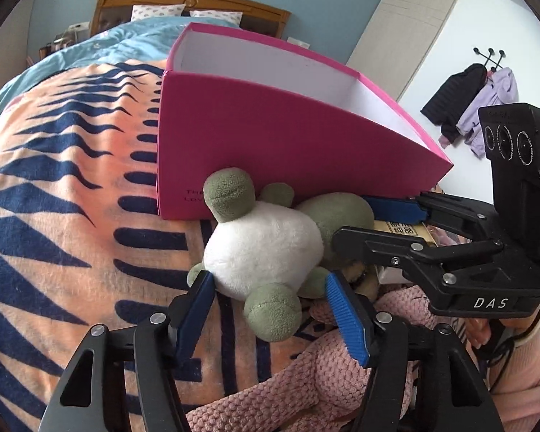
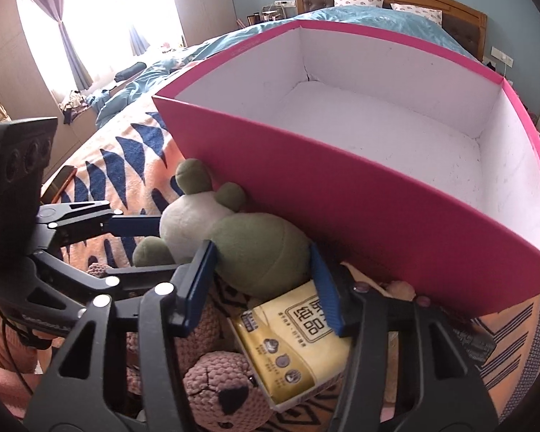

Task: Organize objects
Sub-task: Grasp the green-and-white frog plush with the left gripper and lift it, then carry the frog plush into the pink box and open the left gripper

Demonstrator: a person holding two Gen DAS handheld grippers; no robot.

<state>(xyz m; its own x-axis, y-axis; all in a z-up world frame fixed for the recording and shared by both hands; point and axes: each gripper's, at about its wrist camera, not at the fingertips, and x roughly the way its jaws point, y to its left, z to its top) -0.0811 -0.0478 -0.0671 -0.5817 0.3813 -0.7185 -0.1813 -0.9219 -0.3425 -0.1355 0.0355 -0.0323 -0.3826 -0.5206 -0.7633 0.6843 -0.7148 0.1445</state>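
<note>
Wooden headboard (image 1: 194,1) w/ 2 pillows (image 1: 157,10); jackets (image 1: 471,102) on wall hooks; purple curtains (image 2: 66,36) by bright window.

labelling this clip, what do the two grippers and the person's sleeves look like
Both the left gripper and the right gripper are black linkage frames with silver rivets and ribbed blue pads on the fingers. The right one carries white "DAS" lettering, a black three-lens camera block and a black cable. The sleeves are fuzzy pink.

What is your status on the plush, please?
Left gripper gripping plush body; right gripper on its head. Box empty, right behind. Tissue pack and pink bear crowd beneath.
</note>
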